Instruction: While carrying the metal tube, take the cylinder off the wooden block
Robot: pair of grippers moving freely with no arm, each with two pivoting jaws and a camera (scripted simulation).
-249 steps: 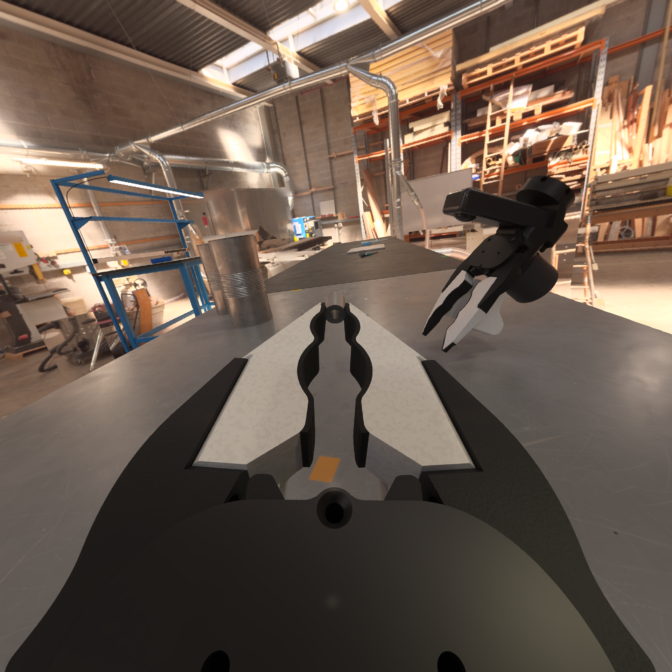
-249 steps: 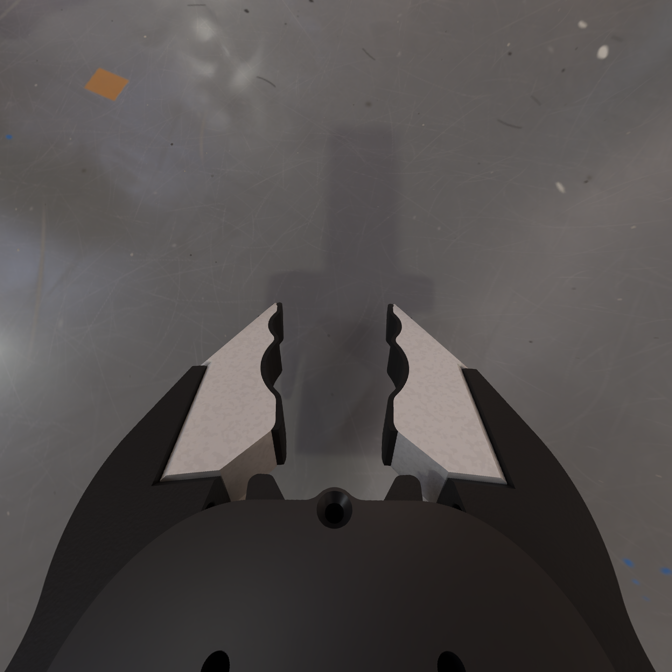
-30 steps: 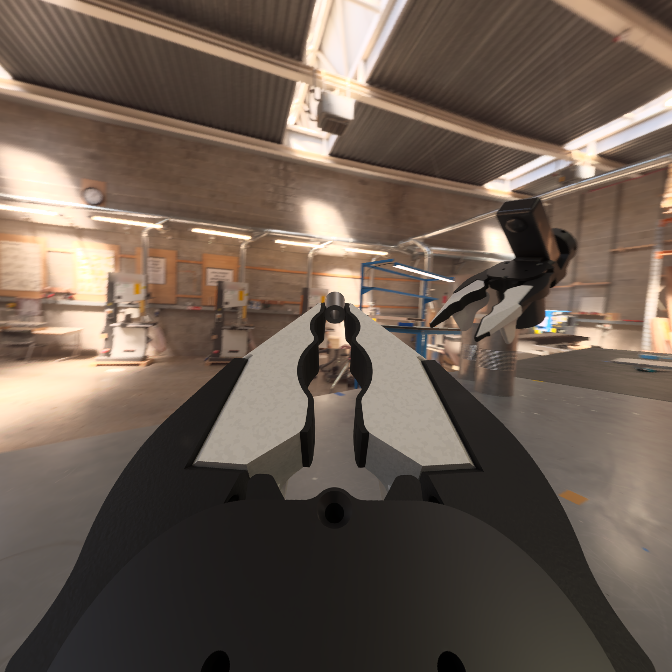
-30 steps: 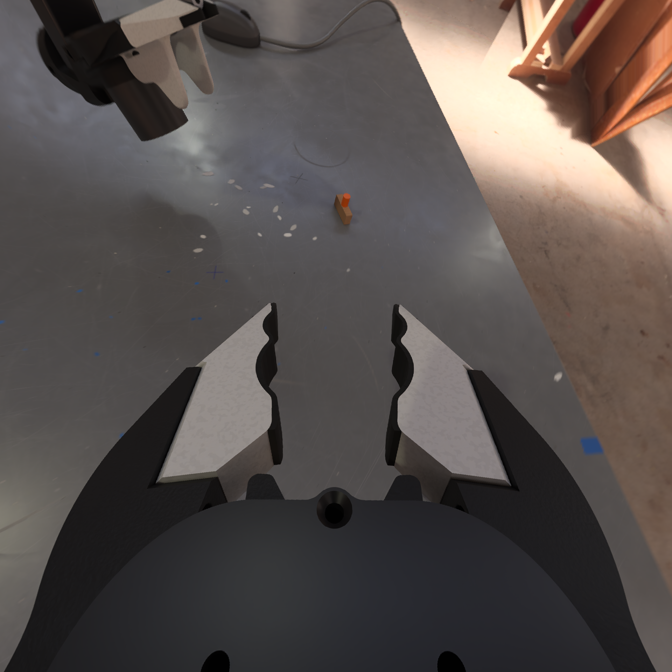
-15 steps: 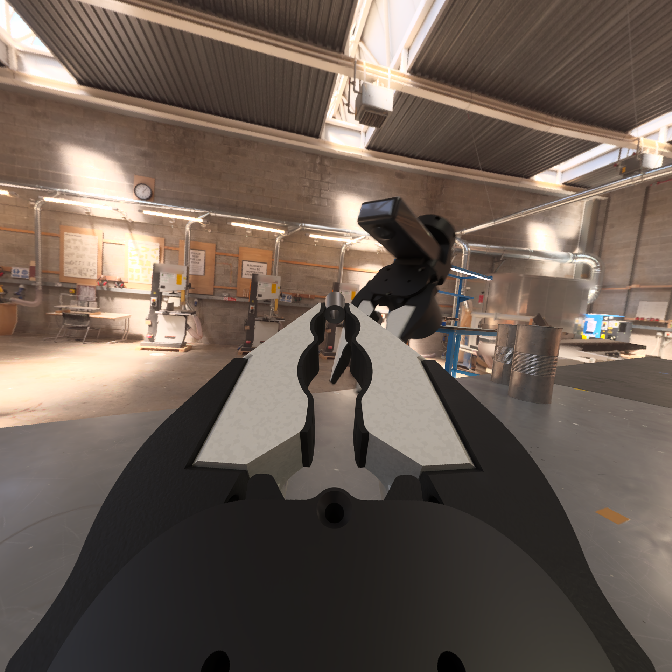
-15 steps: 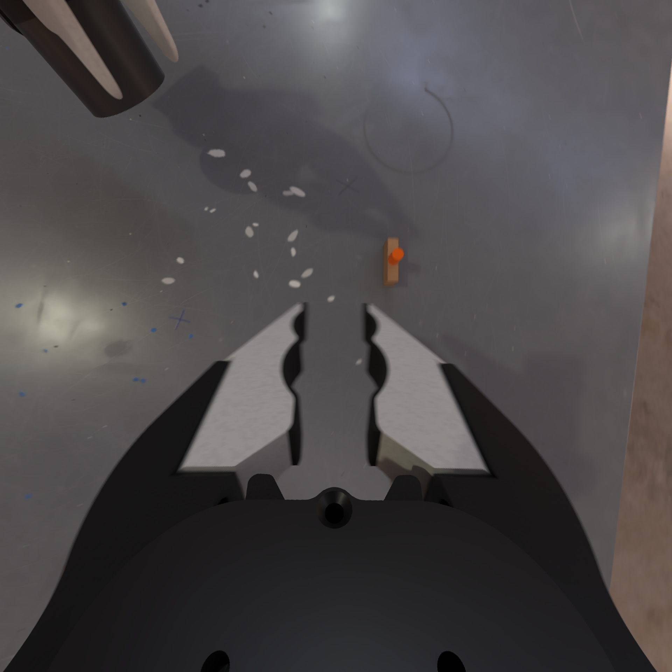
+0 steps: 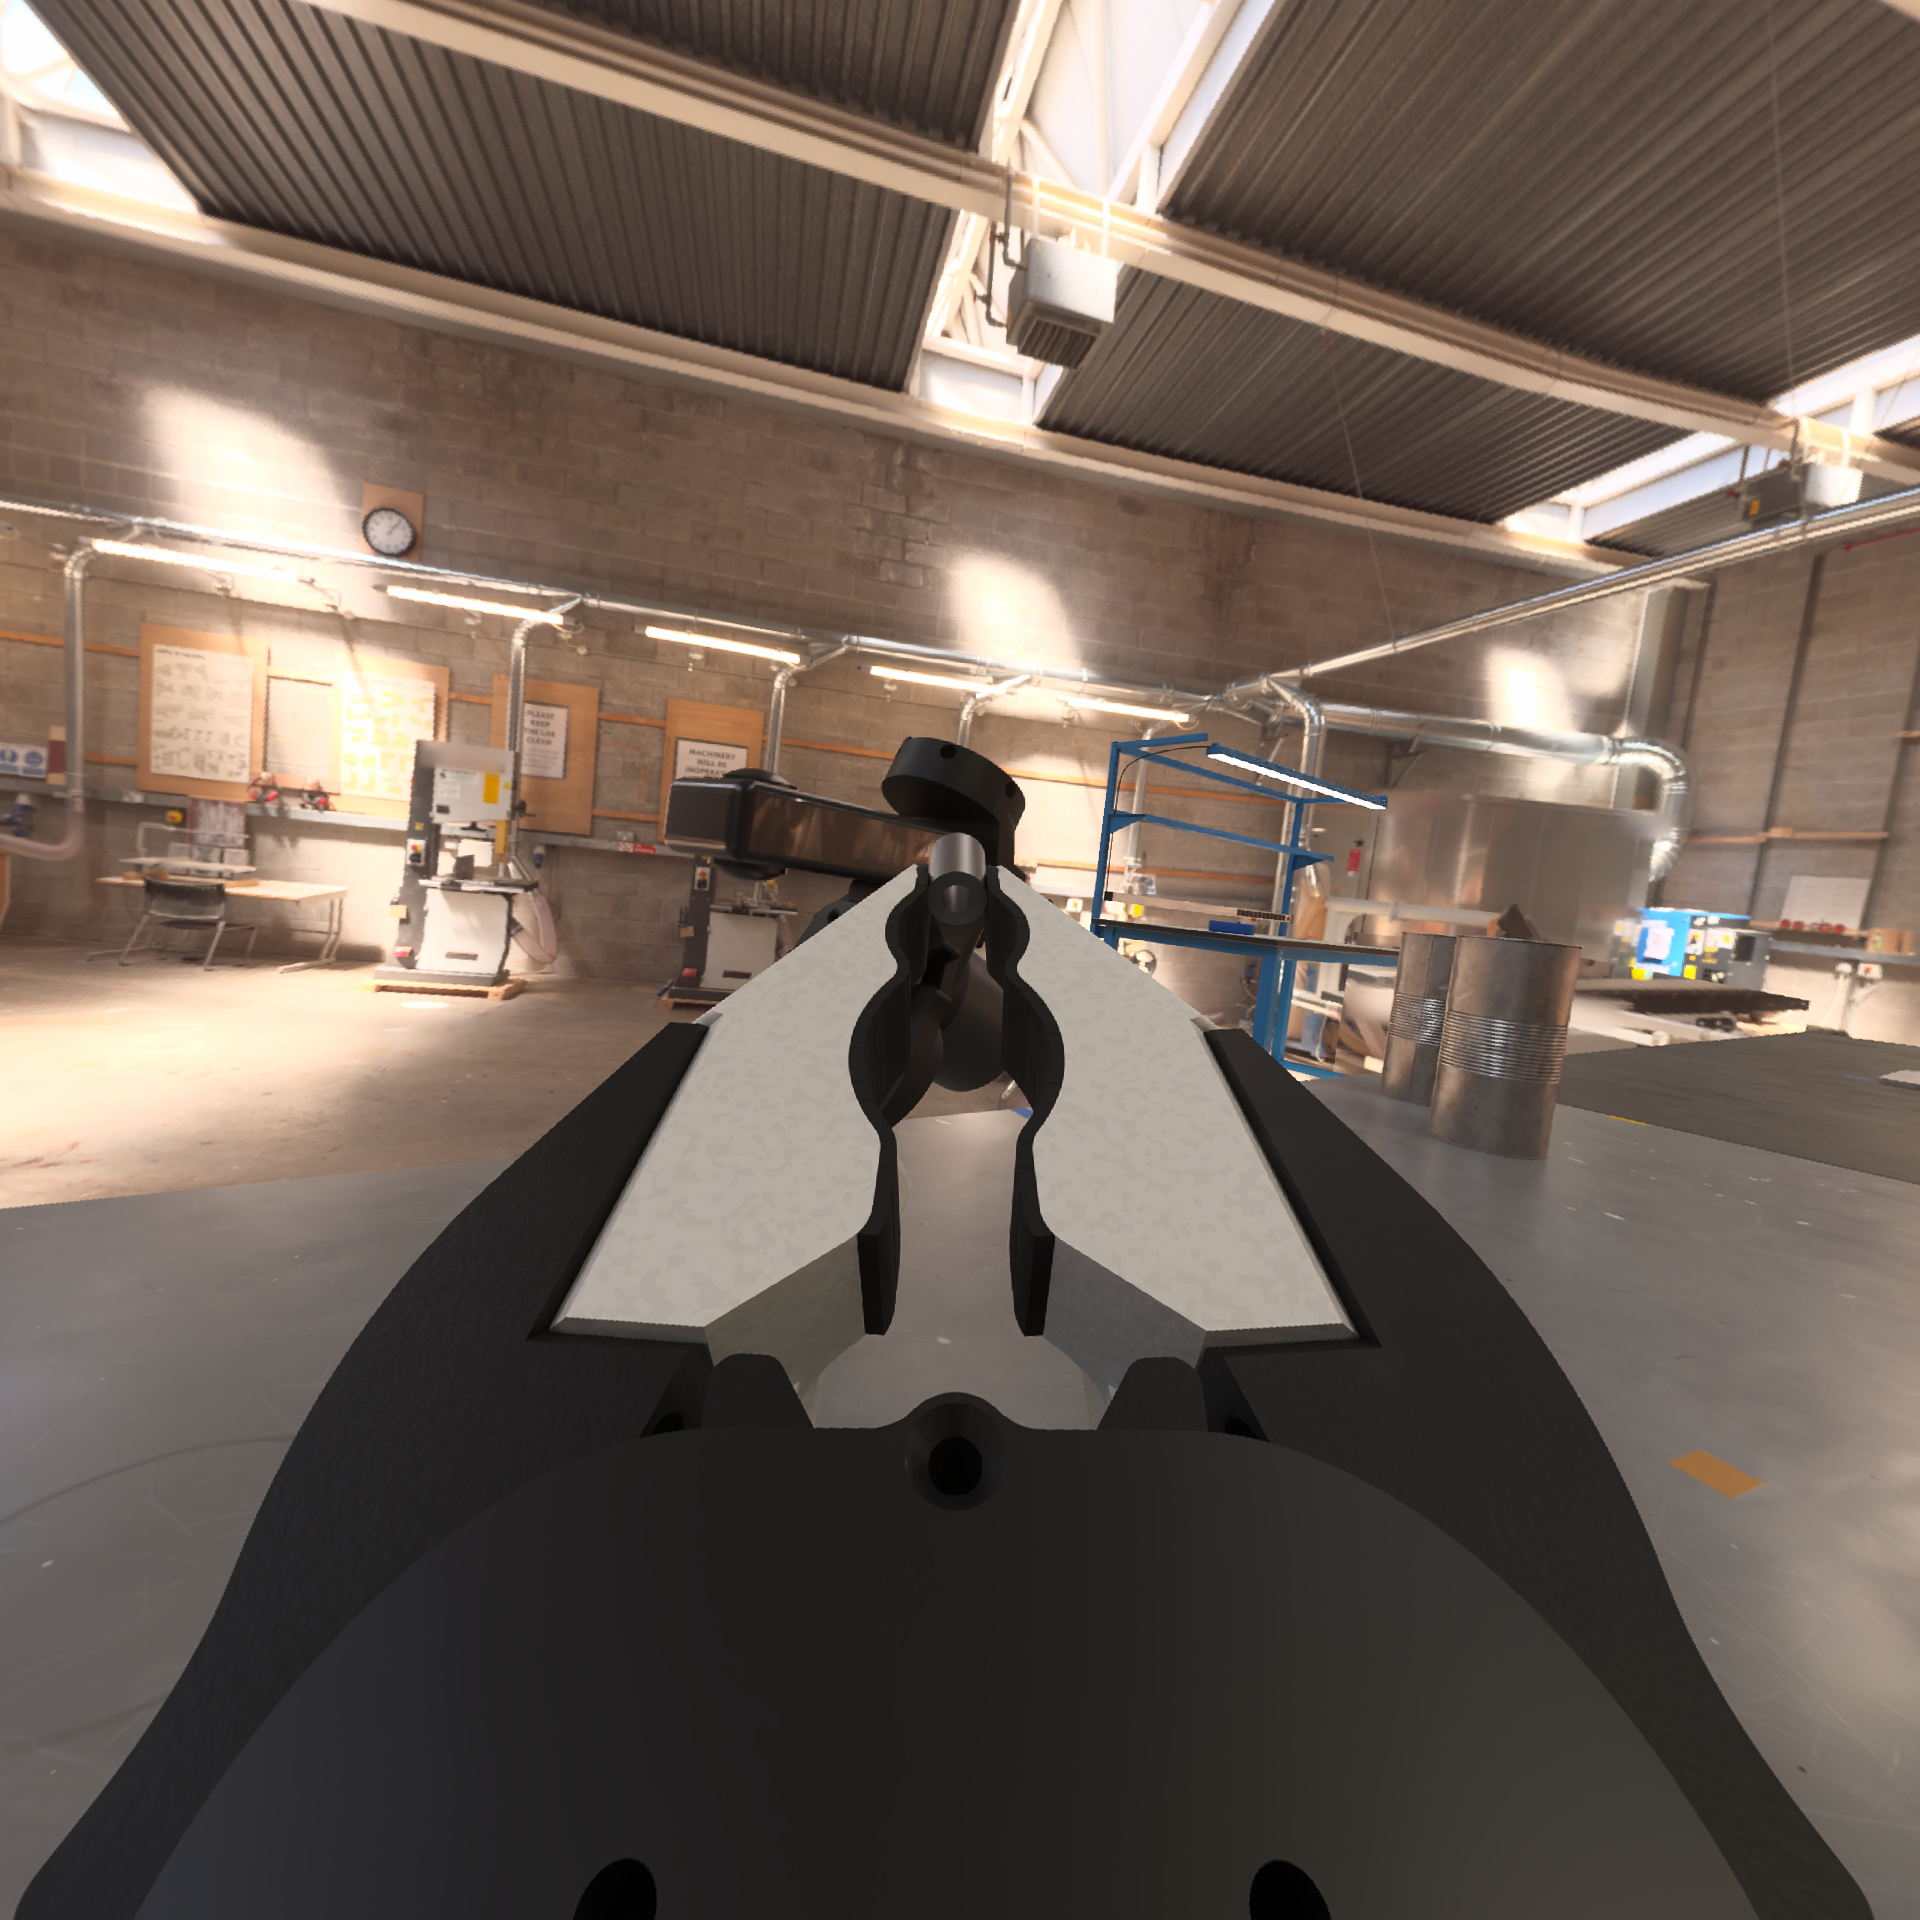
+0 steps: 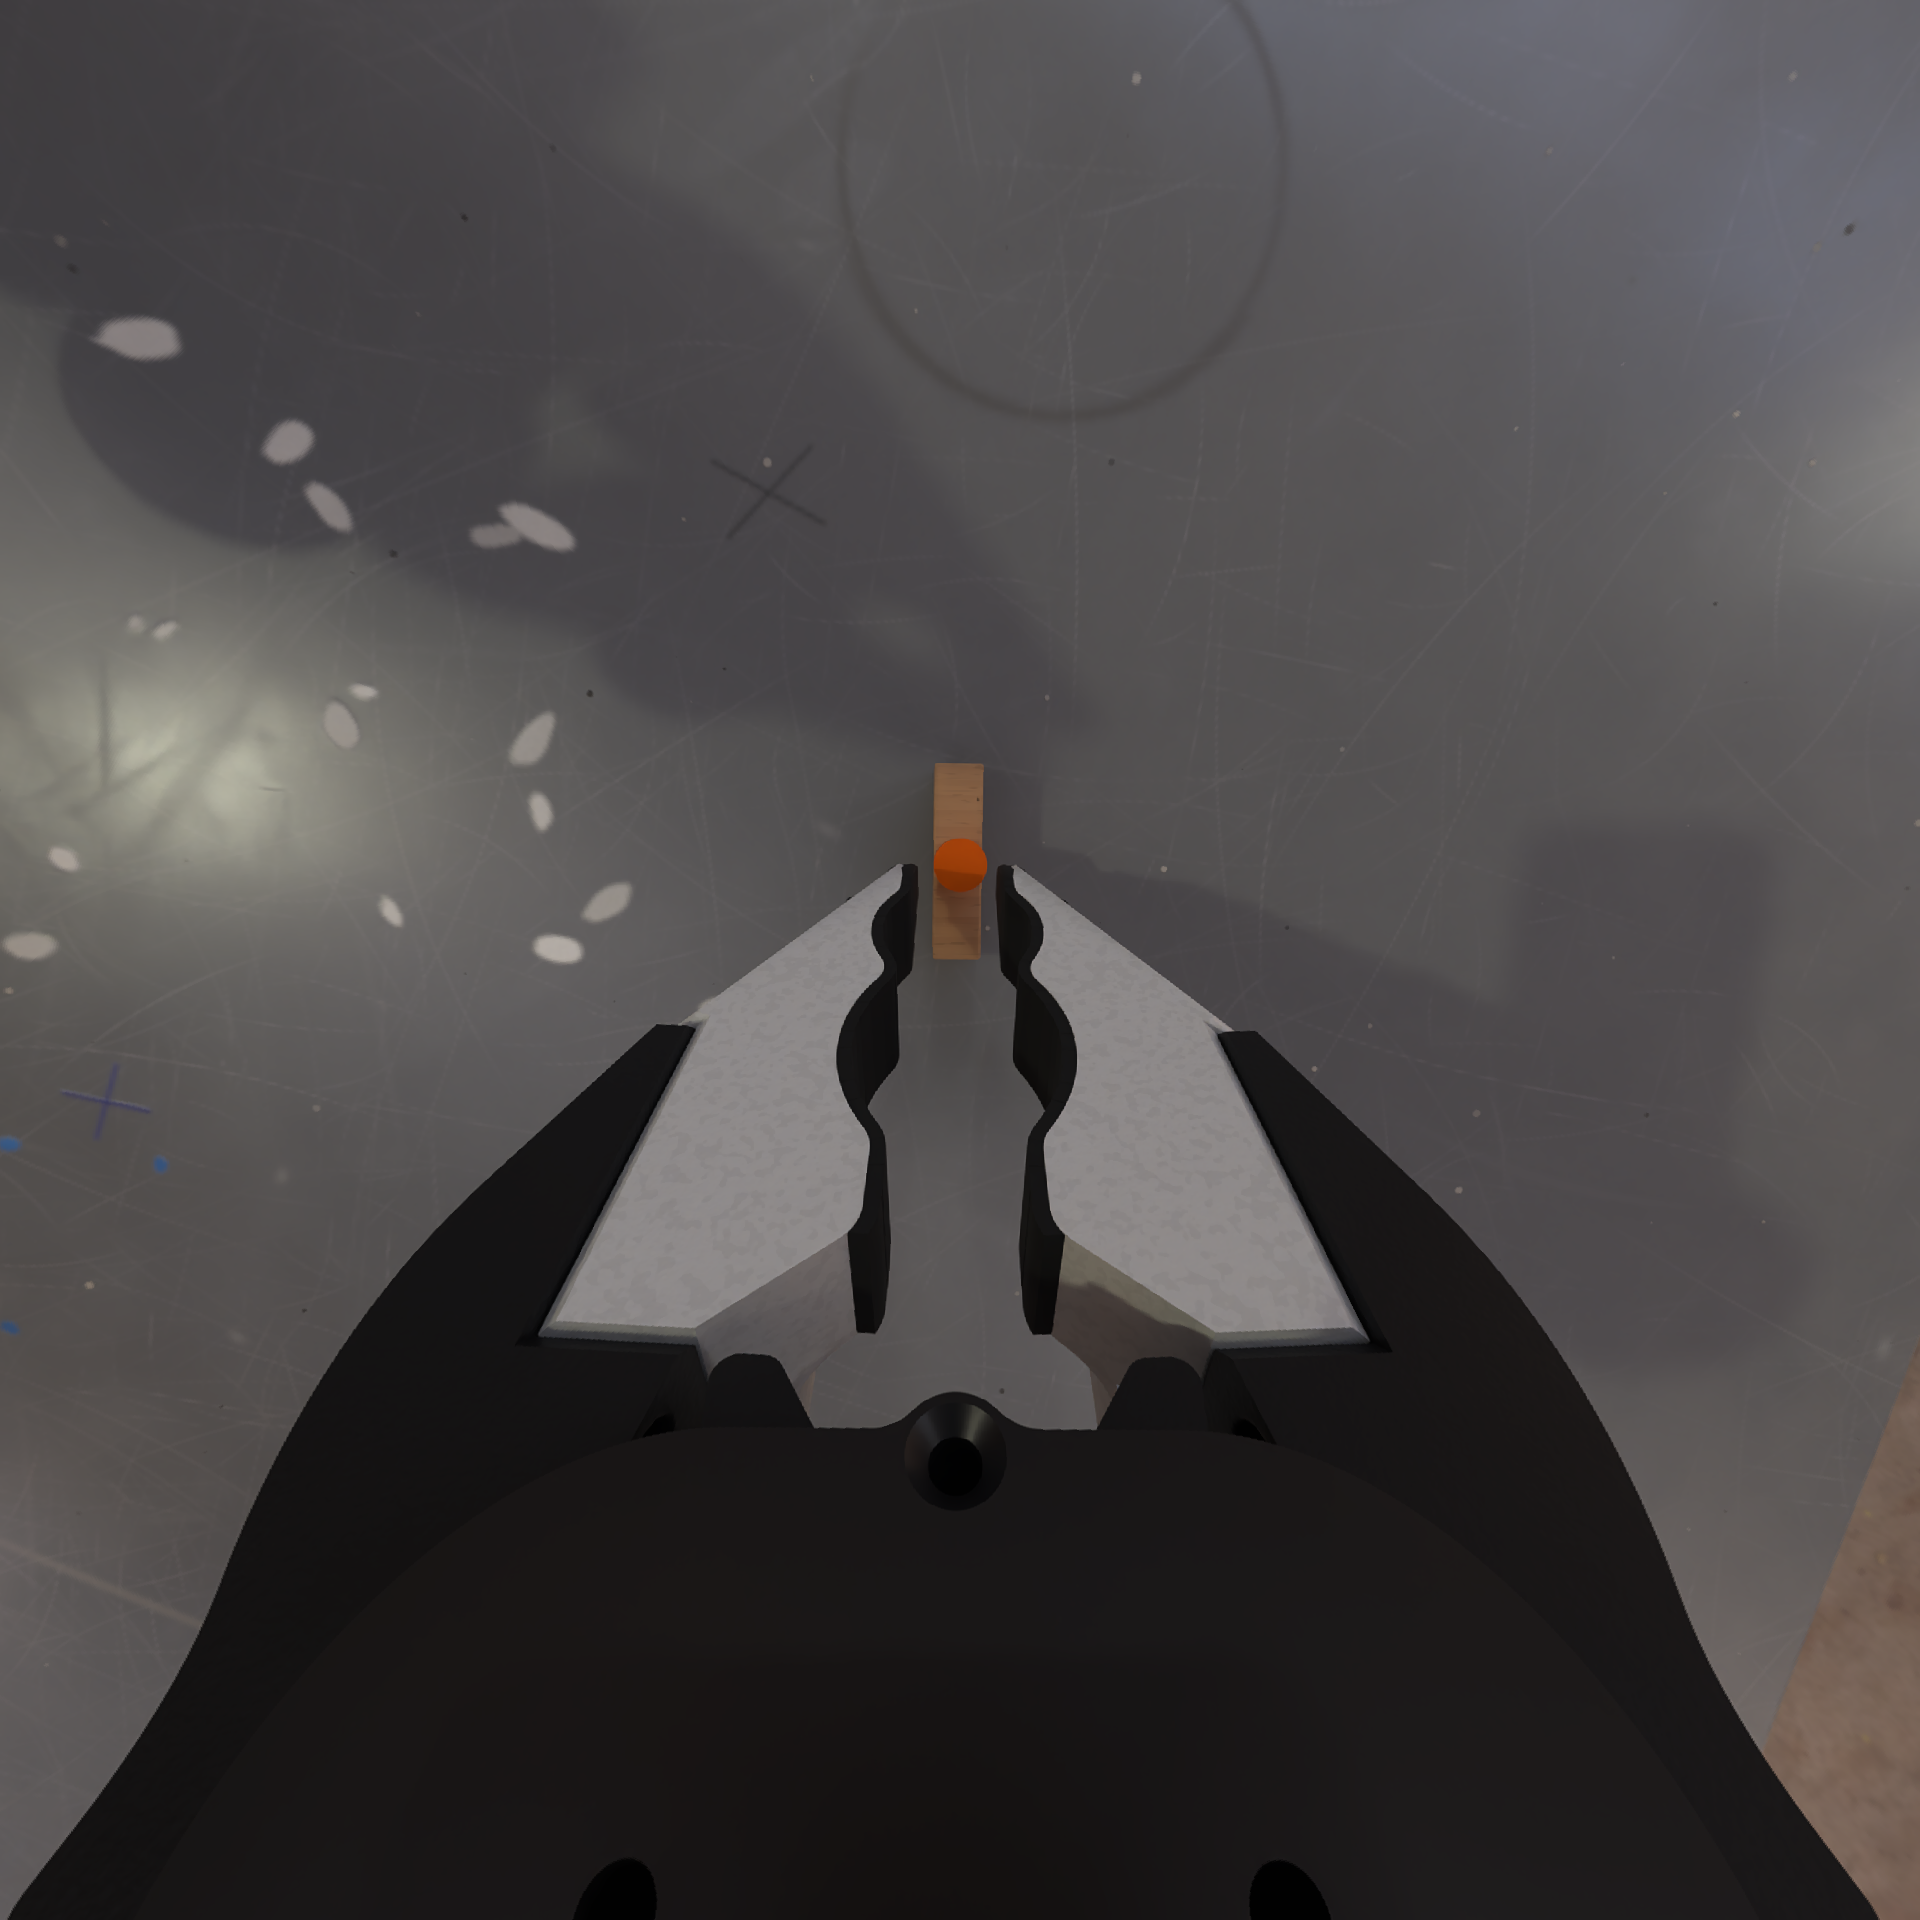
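In the left wrist view my left gripper (image 7: 956, 896) is shut on a short metal tube (image 7: 957, 862), held at the fingertips above the grey table (image 7: 1558, 1351). My right gripper's black body (image 7: 831, 821) shows just beyond those fingertips. The right wrist view looks straight down. A small wooden block (image 8: 957, 800) lies on the table with an orange cylinder (image 8: 958, 864) standing on it. My right gripper (image 8: 957, 881) is narrowly open. Its fingertips stand either side of the cylinder with a small gap on each side.
White flecks (image 8: 535, 525) are scattered on the table left of the block, and a drawn circle (image 8: 1060, 197) lies beyond it. The table's edge (image 8: 1849, 1558) runs at the lower right. Metal drums (image 7: 1496, 1039) and a blue rack (image 7: 1247, 862) stand far off.
My right gripper has come down over the block and narrowed its jaws, so the cylinder now sits between its fingertips. In the left view it has shifted behind my left fingertips.
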